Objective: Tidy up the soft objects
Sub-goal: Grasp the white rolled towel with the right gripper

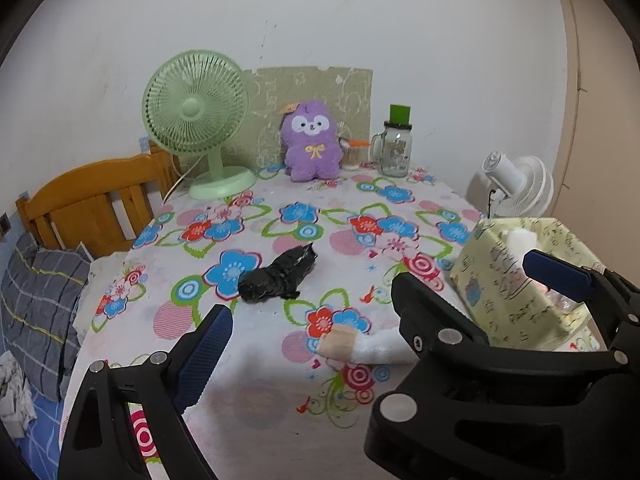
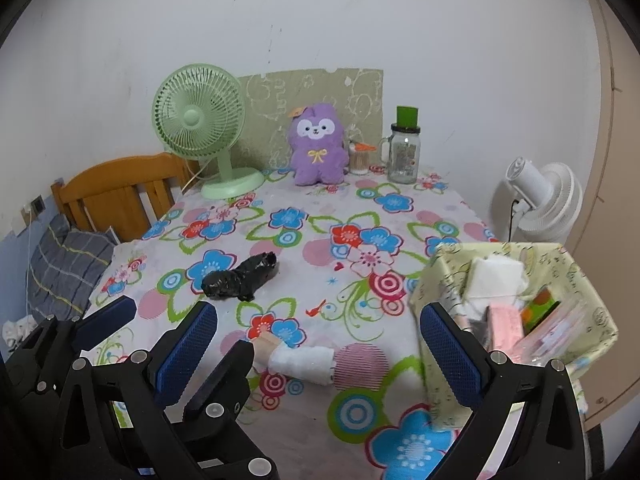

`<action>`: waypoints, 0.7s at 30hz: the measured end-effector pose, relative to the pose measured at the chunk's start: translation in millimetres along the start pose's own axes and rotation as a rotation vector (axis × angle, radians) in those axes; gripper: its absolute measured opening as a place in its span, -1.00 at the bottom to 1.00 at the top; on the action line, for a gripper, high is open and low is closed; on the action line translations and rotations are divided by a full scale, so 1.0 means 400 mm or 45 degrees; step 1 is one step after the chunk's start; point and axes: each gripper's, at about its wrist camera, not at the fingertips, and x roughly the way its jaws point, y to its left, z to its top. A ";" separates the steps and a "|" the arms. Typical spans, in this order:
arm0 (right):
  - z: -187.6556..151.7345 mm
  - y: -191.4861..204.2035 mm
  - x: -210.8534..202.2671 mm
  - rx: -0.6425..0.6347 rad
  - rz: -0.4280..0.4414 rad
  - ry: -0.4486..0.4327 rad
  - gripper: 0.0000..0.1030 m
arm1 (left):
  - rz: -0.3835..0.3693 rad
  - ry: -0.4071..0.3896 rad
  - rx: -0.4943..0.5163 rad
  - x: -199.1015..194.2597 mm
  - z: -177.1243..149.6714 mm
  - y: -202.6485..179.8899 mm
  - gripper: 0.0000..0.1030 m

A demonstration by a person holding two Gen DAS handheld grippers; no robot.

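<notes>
over on the left of the table, a black bundle is seen lying alone on the flowered cloth, well clear of everything, and it is not touched by anything. nearer the front, the left tongs are spread wide and nothing is gripped: only one blue pad is plainly shown in their own view, the other finger being hidden behind the neighbouring tool. just right of centre, a white roll with a beige band at one end is laid flat on the cloth, near the front edge and just beside the box; it is judged to be the piece being lined up for. the right tongs are also held released, pads far apart, and the roll is framed between them but no contact is made. the two tools are seen interleaved, one finger of each sitting inside the other's gap, so it would be wise for them to be separated before any closing is done. a good pick would be made across the roll's middle, fingers straddling it squarely, with the cloth left unpinched. at far right, the fabric box is already partly filled with soft pieces, and room is judged to remain.
</notes>
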 end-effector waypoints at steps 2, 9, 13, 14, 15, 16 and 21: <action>-0.008 0.007 0.020 0.000 0.009 0.018 0.99 | -0.001 0.019 -0.011 0.015 -0.009 0.010 0.82; -0.039 0.027 0.089 -0.003 0.009 0.077 0.99 | -0.004 0.068 -0.034 0.070 -0.039 0.037 0.82; -0.055 0.041 0.131 -0.030 0.006 0.120 0.99 | 0.011 0.144 -0.036 0.108 -0.059 0.051 0.82; -0.059 0.044 0.140 -0.034 0.010 0.131 0.99 | 0.012 0.162 -0.031 0.117 -0.064 0.054 0.82; -0.063 0.047 0.148 -0.036 0.014 0.139 0.99 | 0.017 0.167 -0.029 0.122 -0.069 0.057 0.82; -0.067 0.049 0.158 -0.037 0.015 0.149 0.99 | 0.025 0.171 -0.028 0.127 -0.073 0.061 0.82; -0.080 0.047 0.196 -0.027 0.011 0.195 0.99 | 0.029 0.215 -0.052 0.155 -0.089 0.076 0.82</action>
